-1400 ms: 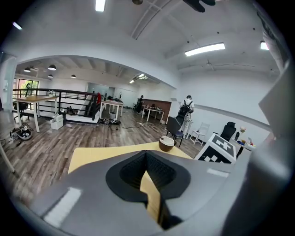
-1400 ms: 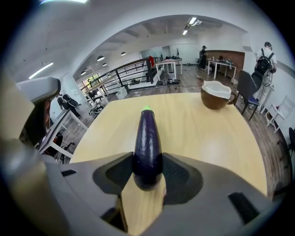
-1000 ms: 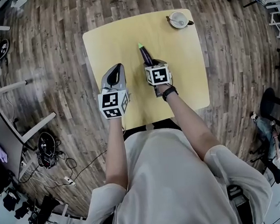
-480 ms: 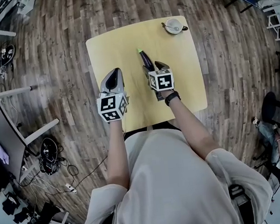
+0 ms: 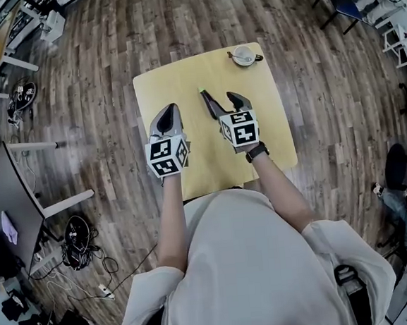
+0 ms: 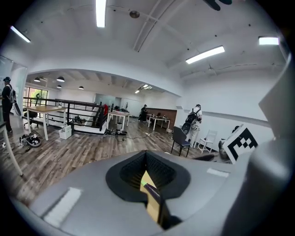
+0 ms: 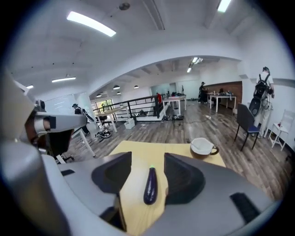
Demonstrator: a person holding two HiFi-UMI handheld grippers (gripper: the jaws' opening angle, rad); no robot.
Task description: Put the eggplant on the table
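Observation:
The eggplant (image 7: 150,185), dark purple with a green tip, lies flat on the yellow table (image 7: 138,156). It shows between the wide-apart jaws of my right gripper (image 7: 148,175), and neither pad touches it. From the head view, the right gripper (image 5: 225,103) hovers over the table's middle, open, with the eggplant (image 5: 206,98) just past its left finger. My left gripper (image 5: 165,118) hangs above the table's left side, shut and empty. Its own view shows a slice of the eggplant (image 6: 154,196) through the slit between its jaws.
A white cup on a saucer (image 5: 244,55) stands at the table's far right corner, also seen as the cup (image 7: 202,146) ahead of the right gripper. Wooden floor surrounds the small table. Other desks, chairs and people are farther off.
The right gripper's jaws have spread and it has lifted off the eggplant, which stays on the table. The left gripper has risen a little too.

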